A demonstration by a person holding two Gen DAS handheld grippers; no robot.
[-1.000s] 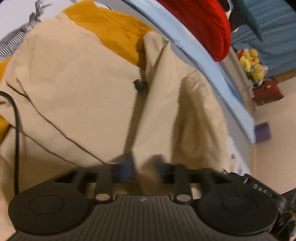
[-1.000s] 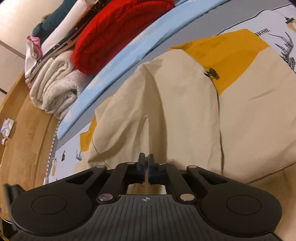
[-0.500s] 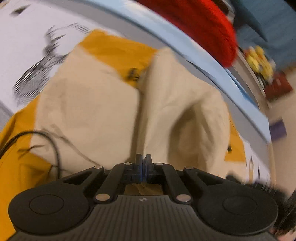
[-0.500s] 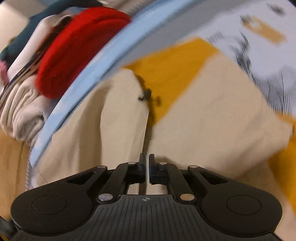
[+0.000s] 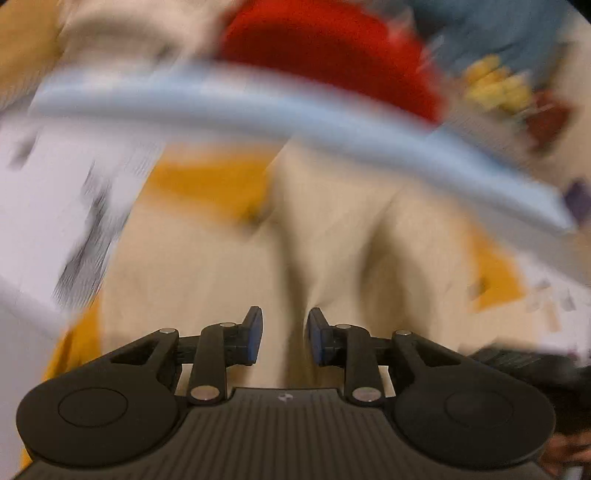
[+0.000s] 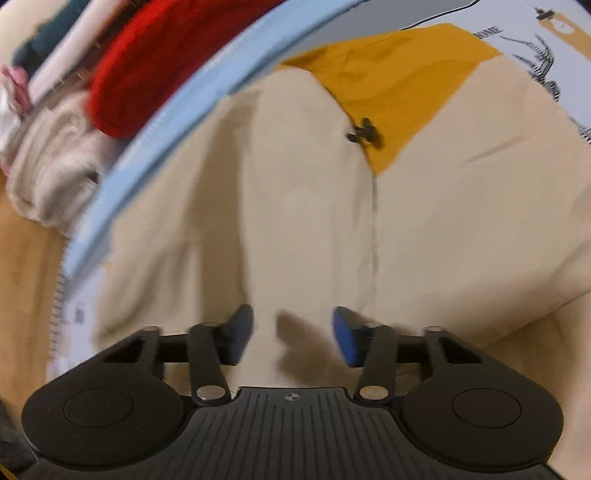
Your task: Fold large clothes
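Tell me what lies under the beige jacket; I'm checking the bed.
Patterned bedsheet shows around the beige jacket; its yellow lining shows too. Anything beneath it is covered.

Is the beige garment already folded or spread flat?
Partly folded: the beige garment has both sides turned inward, meeting along a middle seam, with mustard lining showing on top.

Only the word "HOME" can be read, printed in dark capitals on the white patterned bed sheet [image 6: 524, 22] just beyond the mustard edge of the garment [image 6: 399, 74] in the right wrist view, while the left wrist view is too blurred for any lettering to be made out.
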